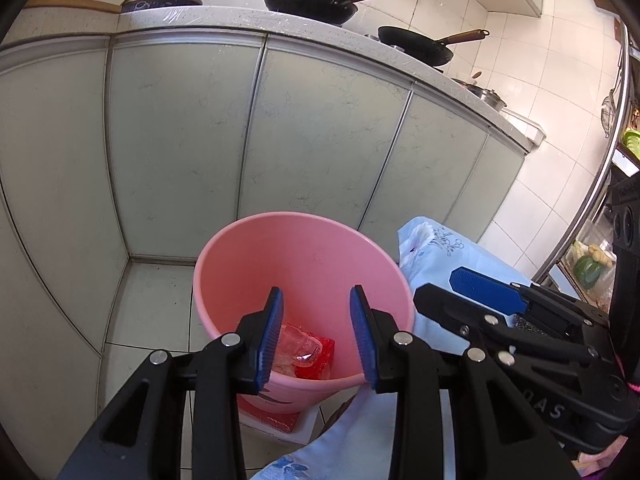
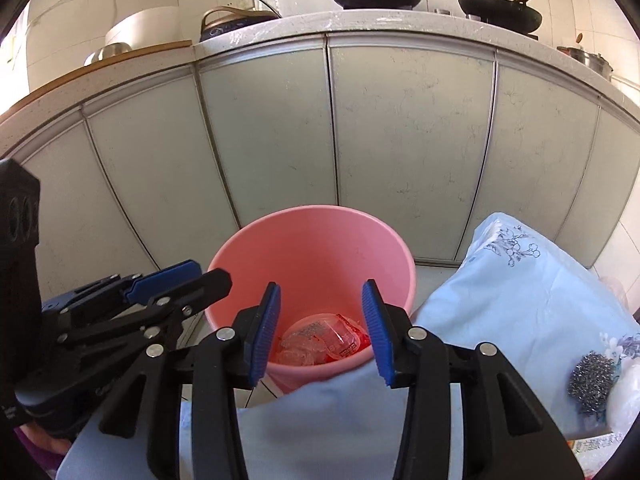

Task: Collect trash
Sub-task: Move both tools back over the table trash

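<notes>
Here both hand-held grippers hover over the pink bin (image 2: 316, 248), each released and carrying nothing: the left hand-held gripper (image 1: 316, 336) has its blue pads spread above the bin's mouth, and the right hand-held gripper (image 2: 320, 332) is parted the same way, just beside it. Trash already lies at the bottom, a red wrapper (image 1: 316, 354) and some clear plastic (image 2: 304, 346); judging by the empty jaws poised over the opening, a drop looks finished, not pending.

The bin stands on the tiled floor (image 1: 152, 308) against the cabinet doors (image 2: 408, 120), near the cloth-covered surface (image 2: 532, 300), probably so trash can be carried straight across its edge. A steel scourer (image 2: 592, 380) lies on the cloth at the right with something white next to it; whether either counts as trash I cannot tell. Two woks (image 1: 312, 0) sit up on the worktop, well apart from the work. The cloth's edge overlaps the bin's near rim, which could catch a low sweep.
</notes>
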Demonstrator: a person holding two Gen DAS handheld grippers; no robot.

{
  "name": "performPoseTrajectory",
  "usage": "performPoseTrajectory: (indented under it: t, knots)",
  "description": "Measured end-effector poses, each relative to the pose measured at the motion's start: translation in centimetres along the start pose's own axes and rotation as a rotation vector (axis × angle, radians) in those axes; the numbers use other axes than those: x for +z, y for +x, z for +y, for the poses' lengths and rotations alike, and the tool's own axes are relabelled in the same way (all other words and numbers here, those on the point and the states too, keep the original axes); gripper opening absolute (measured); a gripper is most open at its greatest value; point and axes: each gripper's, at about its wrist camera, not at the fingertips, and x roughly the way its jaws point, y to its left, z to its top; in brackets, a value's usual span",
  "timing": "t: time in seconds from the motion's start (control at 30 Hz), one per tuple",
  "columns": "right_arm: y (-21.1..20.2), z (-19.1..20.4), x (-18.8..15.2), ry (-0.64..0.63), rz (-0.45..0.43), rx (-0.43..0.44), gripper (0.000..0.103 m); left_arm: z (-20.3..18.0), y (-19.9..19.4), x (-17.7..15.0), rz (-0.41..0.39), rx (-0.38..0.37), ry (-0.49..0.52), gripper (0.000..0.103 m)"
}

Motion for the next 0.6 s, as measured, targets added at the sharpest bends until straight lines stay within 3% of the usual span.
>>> performPoseTrajectory:
  t: [0.3, 0.6]
  knots:
    - [-4.9, -1.4, -1.7, 0.017, -0.048, -0.023, 0.043, -2.9, -2.0, 0.2, -0.034, -0.045, 0.059, 0.034]
    - [-9.7, -3.9, -5.8, 0.041, -0.039, -0.092, 0.043, -6.5, -3.5, -0.4, -0.043, -0.11, 0.128, 0.034]
